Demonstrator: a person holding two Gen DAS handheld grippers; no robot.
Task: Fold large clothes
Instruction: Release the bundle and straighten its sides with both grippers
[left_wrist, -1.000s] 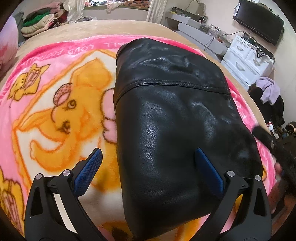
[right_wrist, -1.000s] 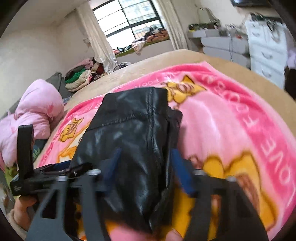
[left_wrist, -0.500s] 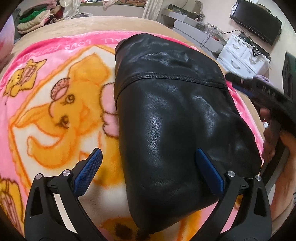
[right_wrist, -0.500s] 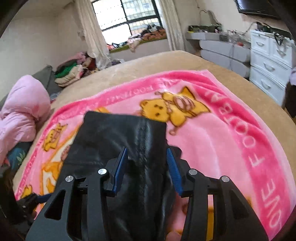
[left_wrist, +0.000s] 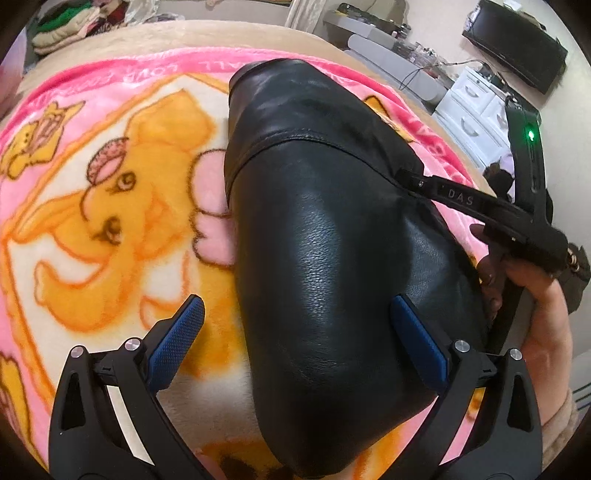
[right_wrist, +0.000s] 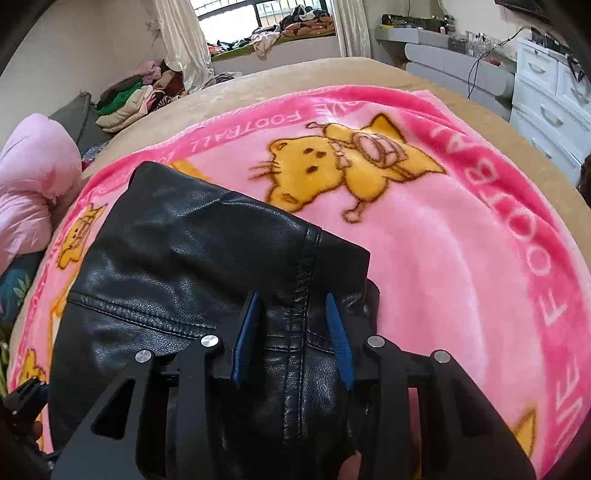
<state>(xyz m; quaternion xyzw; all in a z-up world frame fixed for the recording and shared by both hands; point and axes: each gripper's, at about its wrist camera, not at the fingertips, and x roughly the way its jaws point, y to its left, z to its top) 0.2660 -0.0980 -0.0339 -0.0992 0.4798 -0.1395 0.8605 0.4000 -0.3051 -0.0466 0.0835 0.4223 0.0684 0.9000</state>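
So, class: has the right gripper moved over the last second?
Yes. In the left wrist view the right gripper has come up along the black leather jacket toward its cross seam, judged against the pink blanket.

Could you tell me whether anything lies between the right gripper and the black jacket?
Nothing visible does. The right gripper sits directly over the folded black leather jacket, its jaws either side of a stitched seam, with only bare leather between them.

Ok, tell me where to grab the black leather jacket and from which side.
Probably best on the jacket is its stacked right edge near the vertical seam, coming from the near right side. There the layers end in a thick lip raised off the blanket, and the right gripper already straddles it, not closed. The broad smooth top offers nothing to pinch.
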